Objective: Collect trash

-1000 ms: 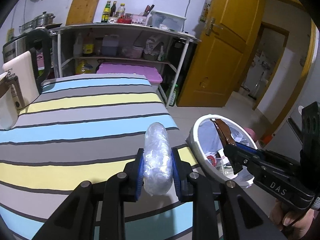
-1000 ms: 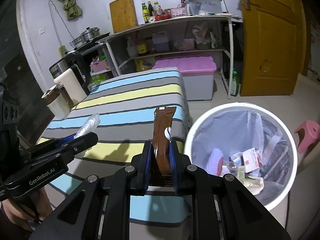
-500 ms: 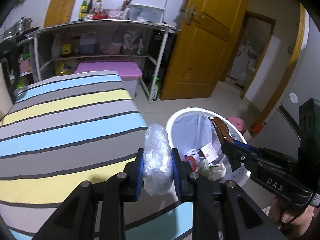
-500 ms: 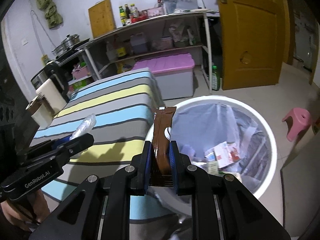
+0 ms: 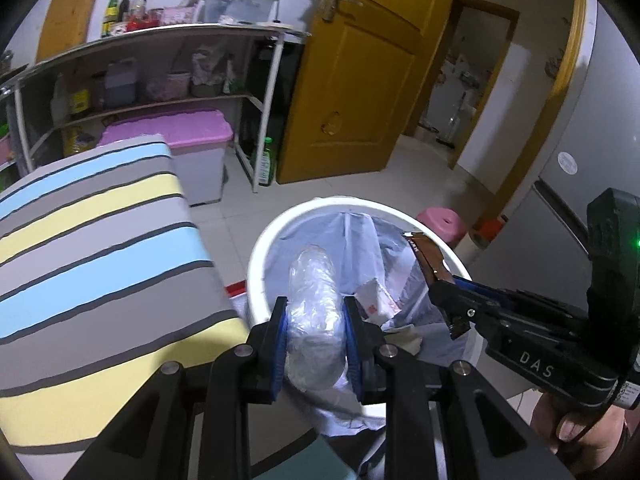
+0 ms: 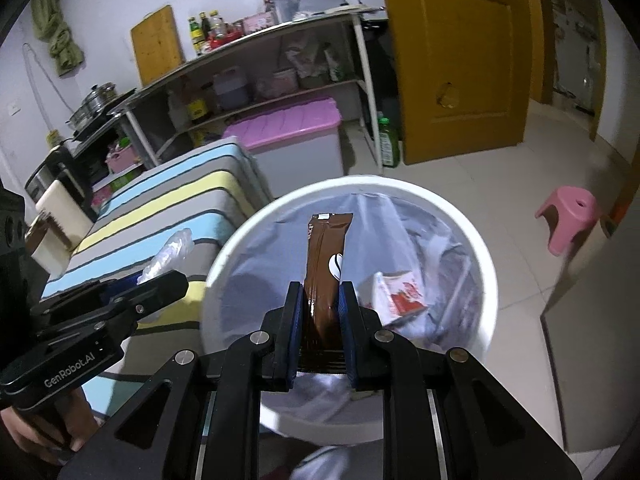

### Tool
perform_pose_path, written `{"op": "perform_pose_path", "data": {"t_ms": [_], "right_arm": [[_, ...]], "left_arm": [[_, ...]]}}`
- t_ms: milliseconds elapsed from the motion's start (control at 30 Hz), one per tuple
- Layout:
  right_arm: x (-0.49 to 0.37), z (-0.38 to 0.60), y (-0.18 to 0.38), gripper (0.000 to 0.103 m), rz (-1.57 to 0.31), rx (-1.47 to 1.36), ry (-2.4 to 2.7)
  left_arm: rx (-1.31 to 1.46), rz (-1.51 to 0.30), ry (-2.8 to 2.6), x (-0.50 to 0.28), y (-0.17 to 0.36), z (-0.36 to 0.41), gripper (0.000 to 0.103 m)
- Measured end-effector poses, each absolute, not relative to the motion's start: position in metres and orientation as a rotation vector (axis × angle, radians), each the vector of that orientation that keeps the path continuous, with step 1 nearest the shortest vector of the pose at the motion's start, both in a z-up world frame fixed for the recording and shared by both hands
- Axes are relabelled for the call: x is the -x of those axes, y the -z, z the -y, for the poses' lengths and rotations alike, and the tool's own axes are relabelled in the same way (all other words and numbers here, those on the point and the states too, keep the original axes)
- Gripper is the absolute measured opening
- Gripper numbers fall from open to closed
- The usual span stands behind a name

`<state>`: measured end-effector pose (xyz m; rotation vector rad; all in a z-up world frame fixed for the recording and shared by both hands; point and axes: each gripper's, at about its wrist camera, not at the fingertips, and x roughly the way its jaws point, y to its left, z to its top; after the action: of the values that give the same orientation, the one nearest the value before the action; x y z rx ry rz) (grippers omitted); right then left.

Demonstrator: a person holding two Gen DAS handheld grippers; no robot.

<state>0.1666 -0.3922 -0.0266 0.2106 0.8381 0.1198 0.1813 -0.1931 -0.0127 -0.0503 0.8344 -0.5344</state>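
My left gripper (image 5: 314,316) is shut on a crumpled clear plastic wrapper (image 5: 314,312) and holds it over the near rim of the white trash bin (image 5: 264,248). My right gripper (image 6: 319,312) is shut on a brown coffee sachet (image 6: 326,256) and holds it upright above the bin's opening (image 6: 486,264). The bin has a pale liner with paper scraps (image 6: 400,290) inside. In the left wrist view the right gripper (image 5: 452,304) with the sachet (image 5: 428,254) hangs over the bin's right side. In the right wrist view the left gripper (image 6: 160,284) with the wrapper (image 6: 170,252) sits left of the bin.
A striped table (image 5: 100,248) lies left of the bin. A pink-lidded storage box (image 5: 188,136) and a metal shelf rack (image 5: 160,60) stand behind. A yellow door (image 5: 352,80) is at the back, a pink stool (image 6: 568,216) right of the bin on the tiled floor.
Both grippers have moved right, off the striped table and over the trash bin, each still holding its piece of trash.
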Motion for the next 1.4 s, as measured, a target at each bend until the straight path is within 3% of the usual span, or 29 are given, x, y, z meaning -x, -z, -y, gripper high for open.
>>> {"op": "perform_pose_path", "data": {"t_ms": [300,400,467,500,533,1400], "right_arm": [[-0.175,0.411,0.046,0.019,-0.897,-0.24,-0.095],[-0.177,0.416,0.05,0.02,-0.908,-0.247,-0.09],[-0.176,0.418,0.049,0.032,-0.904,-0.254,-0.088],[-0.175,0.419,0.049,0.045,-0.899,-0.259,-0.087],[-0.175,0.418,0.048,0.05,-0.895,-0.258,-0.085],[-0.106,0.381,0.005,0.05,-0.793,-0.181,-0.112]], "left_arm": [[0.035,-0.875,0.586,-0.198,0.027,0.217,0.027],[0.038,-0.887,0.593,-0.201,0.03,0.221,0.033],[0.046,-0.886,0.593,-0.202,0.031,0.221,0.043],[0.048,-0.883,0.594,-0.201,0.03,0.221,0.043],[0.048,-0.882,0.594,-0.201,0.03,0.221,0.043],[0.002,-0.773,0.506,-0.118,-0.011,0.171,0.044]]}}
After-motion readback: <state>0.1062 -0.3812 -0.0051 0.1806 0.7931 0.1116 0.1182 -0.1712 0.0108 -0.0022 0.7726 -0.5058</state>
